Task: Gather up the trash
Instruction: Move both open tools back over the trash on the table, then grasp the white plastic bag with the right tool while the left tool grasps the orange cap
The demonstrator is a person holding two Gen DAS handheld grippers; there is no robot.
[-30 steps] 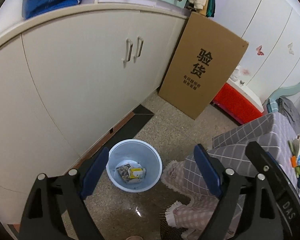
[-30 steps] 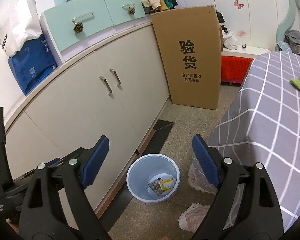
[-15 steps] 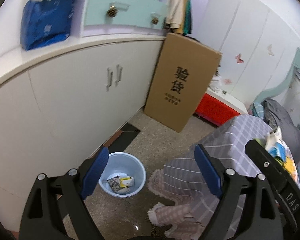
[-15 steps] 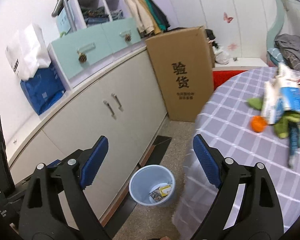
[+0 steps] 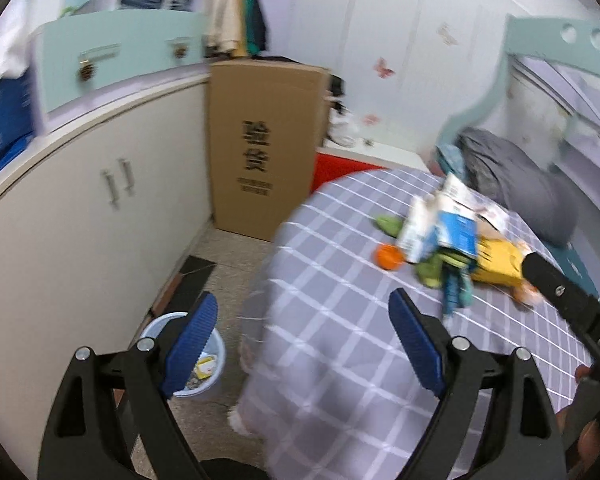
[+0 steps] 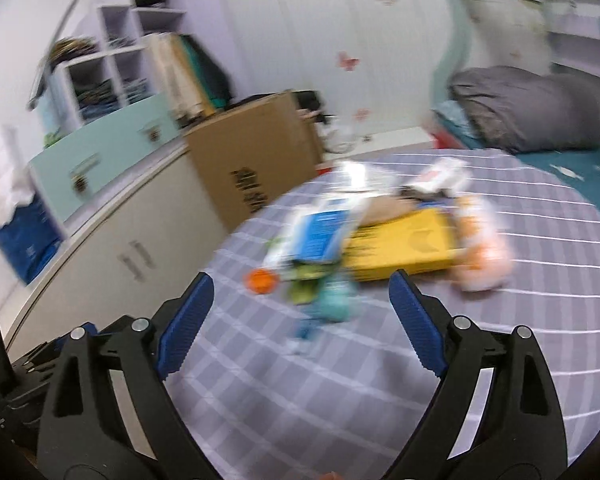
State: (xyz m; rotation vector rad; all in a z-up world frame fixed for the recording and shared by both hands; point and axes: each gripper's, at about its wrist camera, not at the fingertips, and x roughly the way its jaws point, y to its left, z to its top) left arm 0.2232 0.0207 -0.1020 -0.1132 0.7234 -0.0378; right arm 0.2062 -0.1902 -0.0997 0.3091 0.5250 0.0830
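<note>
Your left claw [image 5: 302,344] is spread wide, with nothing between its blue pads and nothing touching them. Your right claw [image 6: 300,322] is equally wide and empty. The trash pile [image 5: 448,248] lies on the grey checked table [image 5: 340,344] at the right centre of the left view; in the right view it sits at frame centre, blurred. The blue-and-white carton [image 5: 440,228] runs its long axis from upper left to lower right. The orange cap [image 5: 389,258] lies just left of it. The blue bin [image 5: 216,364] stands on the floor, lower left, beside the table.
</note>
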